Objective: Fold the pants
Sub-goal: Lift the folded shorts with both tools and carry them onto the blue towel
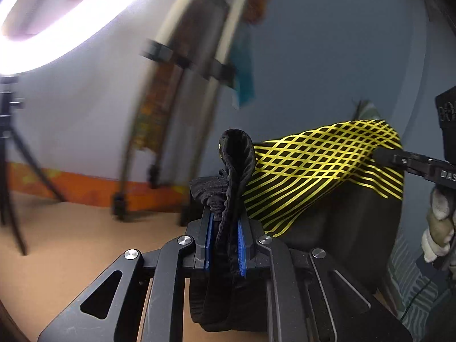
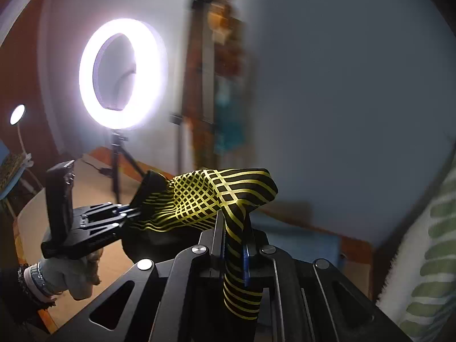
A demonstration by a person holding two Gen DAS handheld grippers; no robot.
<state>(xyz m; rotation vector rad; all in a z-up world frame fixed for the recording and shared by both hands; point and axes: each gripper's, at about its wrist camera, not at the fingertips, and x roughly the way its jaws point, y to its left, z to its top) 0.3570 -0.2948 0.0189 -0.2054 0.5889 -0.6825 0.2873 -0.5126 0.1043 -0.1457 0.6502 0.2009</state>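
The pants (image 1: 319,165) are black with a yellow lattice pattern and hang in the air, stretched between both grippers. My left gripper (image 1: 226,228) is shut on the black elastic waistband, which bunches up above the blue pads (image 1: 241,245). My right gripper (image 2: 235,242) is shut on a fold of the yellow-patterned cloth (image 2: 239,188). In the left wrist view the right gripper (image 1: 382,155) comes in from the right edge, clamped on the cloth. In the right wrist view the left gripper (image 2: 128,209) sits at the left, held by a gloved hand (image 2: 65,279).
A lit ring light (image 2: 122,74) on a tripod (image 2: 116,171) stands on the brown floor. A wooden stand with hanging cloth (image 2: 222,85) leans at the grey wall. A white and green patterned fabric (image 2: 430,256) fills the right edge. A small lamp (image 2: 17,114) glows far left.
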